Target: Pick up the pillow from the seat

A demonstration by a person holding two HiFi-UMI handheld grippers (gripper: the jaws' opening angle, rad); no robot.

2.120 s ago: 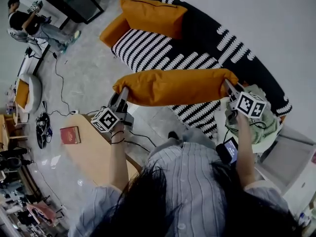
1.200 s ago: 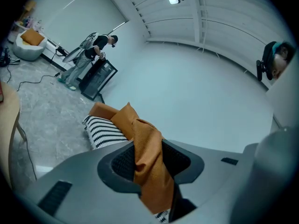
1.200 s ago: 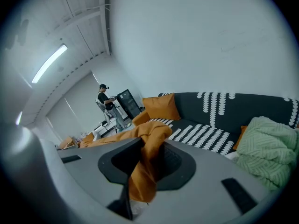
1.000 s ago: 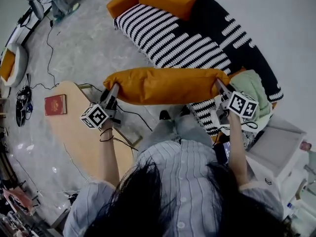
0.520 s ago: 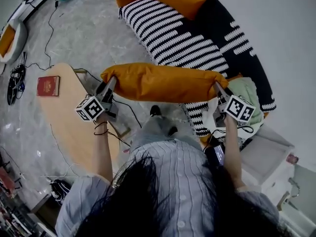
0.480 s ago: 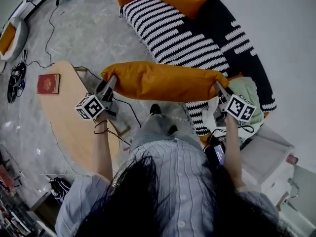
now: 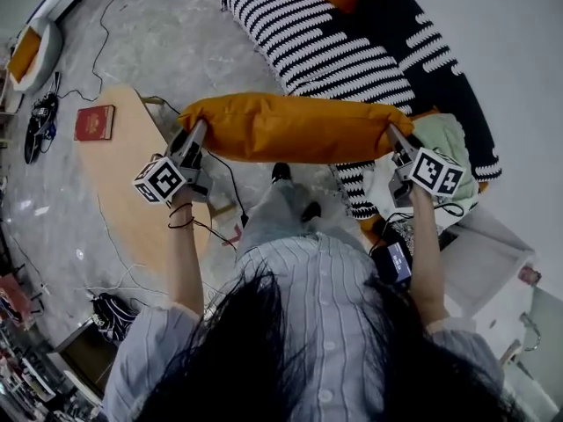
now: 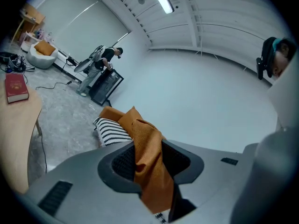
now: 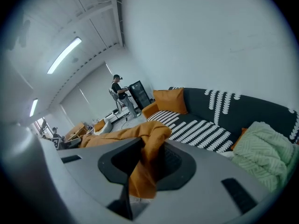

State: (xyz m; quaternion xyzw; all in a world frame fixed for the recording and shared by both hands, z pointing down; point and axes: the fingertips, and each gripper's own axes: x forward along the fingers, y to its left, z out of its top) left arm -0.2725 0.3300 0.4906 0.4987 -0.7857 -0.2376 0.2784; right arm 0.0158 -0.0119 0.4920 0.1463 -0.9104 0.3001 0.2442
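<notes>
A long orange pillow point(image 7: 295, 127) hangs in the air in front of me, stretched between both grippers and clear of the black-and-white striped sofa seat point(image 7: 325, 47). My left gripper point(image 7: 195, 136) is shut on the pillow's left corner, and orange fabric point(image 8: 147, 162) shows pinched between its jaws. My right gripper point(image 7: 393, 139) is shut on the right corner, with the orange fabric point(image 9: 145, 164) bunched between its pads. The pillow sags slightly in the middle.
A light wooden table point(image 7: 132, 192) with a red book point(image 7: 94, 122) stands at my left. A pale green blanket point(image 7: 449, 143) lies on the sofa's right end. Cables point(image 7: 92, 47) run over the grey floor. A person point(image 9: 119, 94) stands by a black cabinet far off.
The pillow and both grippers have kept their hold while I moved back from the sofa. The sofa has slid up and out at the top, and the table has come closer.
</notes>
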